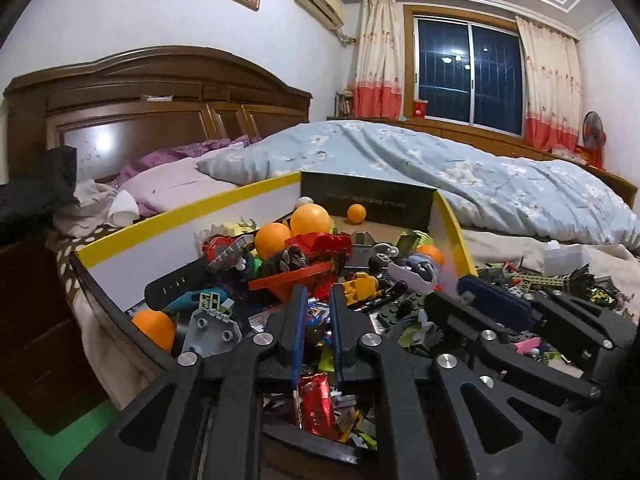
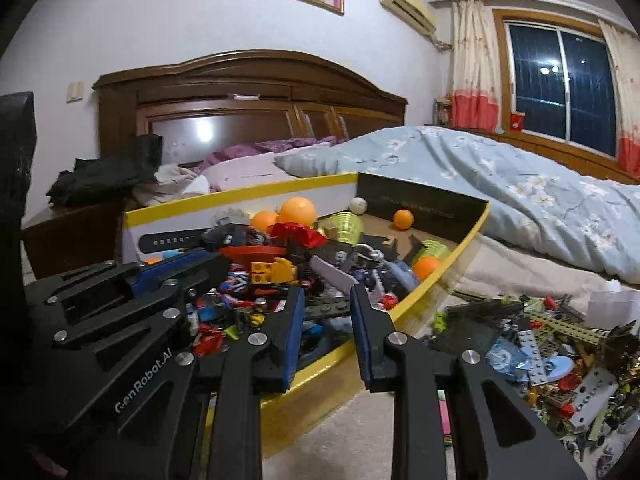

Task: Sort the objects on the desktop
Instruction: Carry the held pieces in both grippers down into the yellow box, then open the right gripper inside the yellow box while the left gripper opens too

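A yellow-rimmed cardboard box (image 1: 168,216) on the bed holds a heap of toys: orange balls (image 1: 310,218), a black watch strap (image 1: 176,284), a red tray piece (image 1: 292,278), a yellow minifigure (image 1: 360,286). My left gripper (image 1: 318,308) hangs over the heap, jaws slightly apart, nothing between the tips. My right gripper (image 2: 326,300) is open and empty above the box's near right rim (image 2: 440,280); it also shows in the left wrist view (image 1: 496,300). A loose pile of bricks (image 2: 560,344) lies on the bed to the right of the box.
A blue flowered quilt (image 1: 460,168) lies behind the box. A wooden headboard (image 1: 160,96) stands at the back. Dark clothes (image 2: 96,180) sit on a nightstand at left. A white box (image 2: 616,304) sits by the brick pile.
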